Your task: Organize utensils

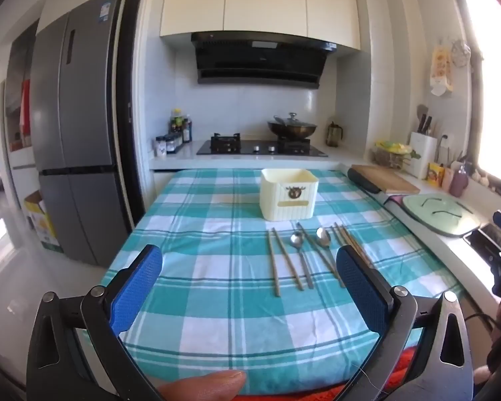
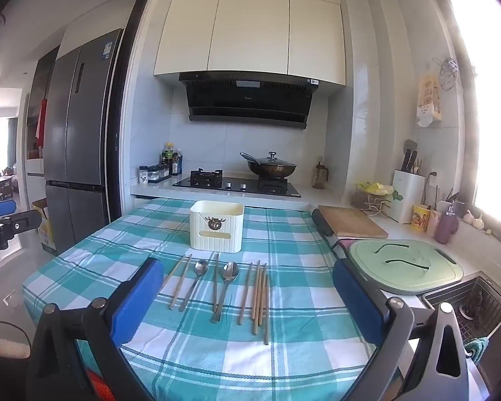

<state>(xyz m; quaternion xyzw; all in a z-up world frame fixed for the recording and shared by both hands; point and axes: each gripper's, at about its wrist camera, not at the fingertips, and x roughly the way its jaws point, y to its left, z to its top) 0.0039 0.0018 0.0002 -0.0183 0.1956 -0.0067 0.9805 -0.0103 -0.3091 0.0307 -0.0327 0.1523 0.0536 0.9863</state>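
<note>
Utensils lie in a row on the checked cloth (image 1: pixel 197 277) in front of the cream box (image 2: pixel 216 226). I see L gripper (image 1: pixel 248 284) & R gripper (image 2: pixel 247 297) both wide, holding nothing. Only R view shows all chopsticks (image 2: pixel 259 295).

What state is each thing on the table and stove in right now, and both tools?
Left tool: open, holding nothing.
Right tool: open, holding nothing.
Cream holder: upright on the checked cloth; inside hidden.
Spoons: flat on the cloth.
Chopsticks: flat on the cloth.
Wok: lid on.
</note>
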